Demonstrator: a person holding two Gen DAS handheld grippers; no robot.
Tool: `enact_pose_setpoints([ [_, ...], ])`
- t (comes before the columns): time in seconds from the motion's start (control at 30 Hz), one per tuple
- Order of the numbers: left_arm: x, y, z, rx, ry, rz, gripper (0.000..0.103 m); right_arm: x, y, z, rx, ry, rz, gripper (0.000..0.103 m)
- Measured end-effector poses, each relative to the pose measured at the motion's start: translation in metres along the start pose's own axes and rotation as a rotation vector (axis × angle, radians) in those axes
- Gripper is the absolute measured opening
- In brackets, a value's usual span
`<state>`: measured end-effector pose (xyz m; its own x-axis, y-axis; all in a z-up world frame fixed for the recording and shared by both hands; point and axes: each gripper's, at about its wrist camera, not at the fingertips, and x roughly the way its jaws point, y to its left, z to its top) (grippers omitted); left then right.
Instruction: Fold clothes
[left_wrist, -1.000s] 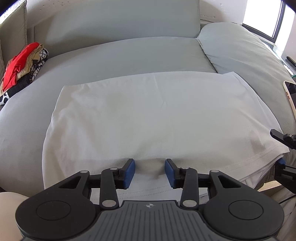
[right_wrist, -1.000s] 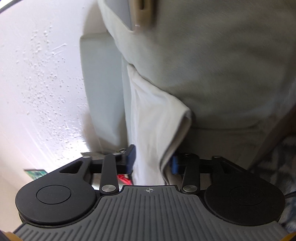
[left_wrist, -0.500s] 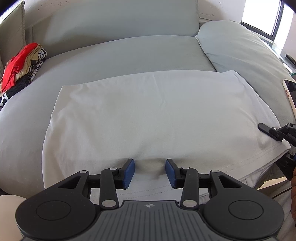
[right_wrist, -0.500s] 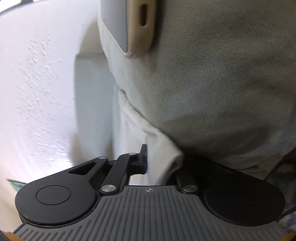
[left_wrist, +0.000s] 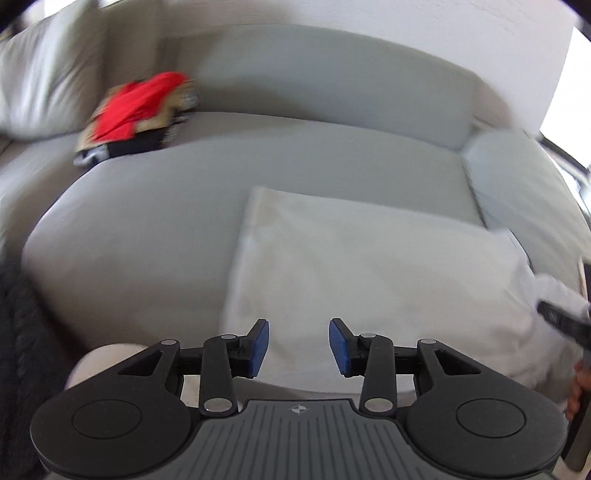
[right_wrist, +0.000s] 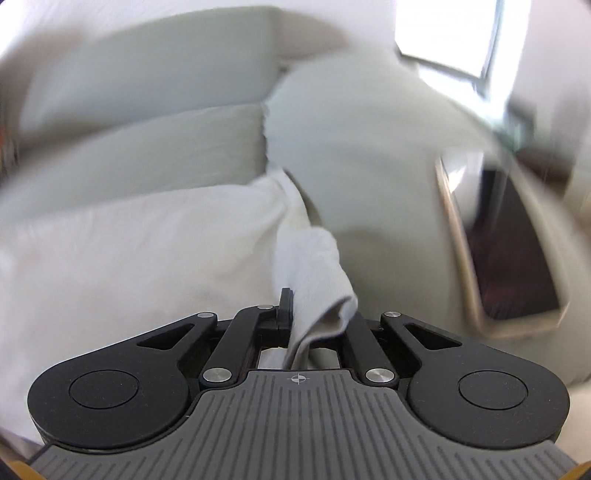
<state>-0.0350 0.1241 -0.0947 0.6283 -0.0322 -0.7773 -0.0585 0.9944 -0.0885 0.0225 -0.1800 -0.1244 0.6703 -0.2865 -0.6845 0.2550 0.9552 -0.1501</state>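
- White cotton-like folded garment lies flat on the pale grey sofa seat cushion, toward the seat's right side, its right edge against the rounded grey armrest.
- No container shows in either view; the only gathered things are a blurred pile of red, tan and black-and-white clothes at the back left of the seat, well apart from the white garment.
- A beige-cased phone with a dark screen rests on the armrest, just right of the garment's lifted corner.
- Compared with half a second ago, the left wrist view has swung left and pulled back: the garment now fills only the right half of that view, and the clothes pile sits nearer the middle.
- The right wrist view, which then faced the armrest's side and the wall, now looks across the seat toward the sofa back, and the garment's corner is raised off the seat into a drooping fold.
- The left gripper hovers above the garment's near edge, its blue-padded jaws wide apart and holding nothing.
- The right gripper has its jaws closed on the garment's near right corner, cloth bunched between them; the right-hand finger is hidden by the fabric.
- Both views are motion-blurred.
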Motion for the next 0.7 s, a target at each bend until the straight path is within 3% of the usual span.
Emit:
enact_pose_setpoints([
  [0.17,-0.016,0.057,0.004,-0.163,-0.045,0.042,0.037,-0.049,0.045,0.024,-0.121,-0.152,0.069,0.004],
  [0.27,-0.023,0.087,0.006,-0.247,-0.076,0.061,0.037,-0.072,0.105,0.052,-0.241,-0.239,0.187,0.004],
  [0.33,-0.025,0.1,0.008,-0.281,-0.093,0.073,0.037,-0.098,0.158,0.046,-0.337,-0.255,0.282,0.004],
  [0.5,-0.026,0.128,0.001,-0.352,-0.084,0.097,0.037,-0.095,0.261,0.0,-0.56,-0.102,0.469,0.004],
  [0.57,-0.024,0.135,-0.003,-0.378,-0.067,0.096,0.037,-0.092,0.28,-0.03,-0.614,0.0,0.486,0.004],
  [0.7,-0.023,0.141,-0.011,-0.392,-0.051,0.076,0.037,-0.097,0.277,-0.04,-0.552,0.047,0.499,0.004],
])
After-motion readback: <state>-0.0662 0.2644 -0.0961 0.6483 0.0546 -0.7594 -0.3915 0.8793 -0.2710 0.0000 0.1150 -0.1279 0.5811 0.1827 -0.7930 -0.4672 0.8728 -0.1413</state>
